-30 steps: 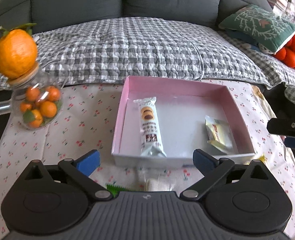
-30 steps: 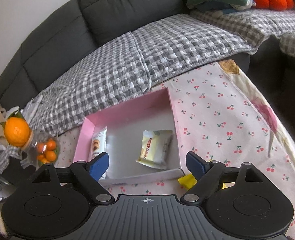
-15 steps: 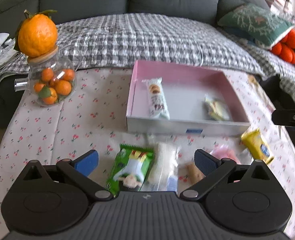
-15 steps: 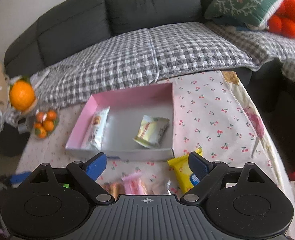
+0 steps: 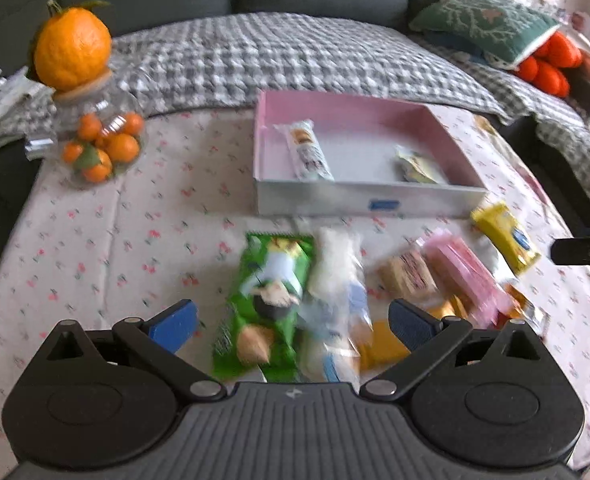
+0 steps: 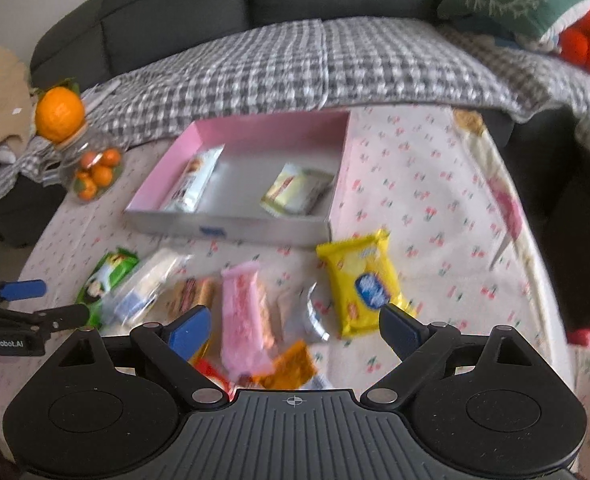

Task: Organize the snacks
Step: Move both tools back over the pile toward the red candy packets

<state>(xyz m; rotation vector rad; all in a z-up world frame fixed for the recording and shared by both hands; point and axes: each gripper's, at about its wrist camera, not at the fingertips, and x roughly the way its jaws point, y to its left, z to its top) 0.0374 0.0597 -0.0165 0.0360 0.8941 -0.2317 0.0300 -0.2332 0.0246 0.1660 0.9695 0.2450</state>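
Note:
A pink box (image 5: 359, 110) (image 6: 271, 130) on the cherry-print tablecloth holds a long white snack bar (image 5: 309, 154) (image 6: 195, 184) and a small pale packet (image 5: 417, 164) (image 6: 295, 190). In front of the box lie loose snacks: a green packet (image 5: 267, 296) (image 6: 107, 276), a clear white one (image 5: 337, 280) (image 6: 147, 284), a pink one (image 5: 463, 272) (image 6: 241, 312) and a yellow one (image 5: 507, 236) (image 6: 365, 280). My left gripper (image 5: 293, 324) hangs open above the green and white packets. My right gripper (image 6: 295, 330) stands open above the pink packet. Neither holds anything.
A glass jar of small oranges (image 5: 95, 144) (image 6: 95, 172) with a big orange (image 5: 73, 48) on its lid stands at the table's left. A grey sofa with a checked blanket (image 5: 295, 56) lies behind. The table edge drops off at the right (image 6: 535, 240).
Both grippers have drawn back from the box toward the near side of the table, so the loose snacks have come into view. The right view has rolled level.

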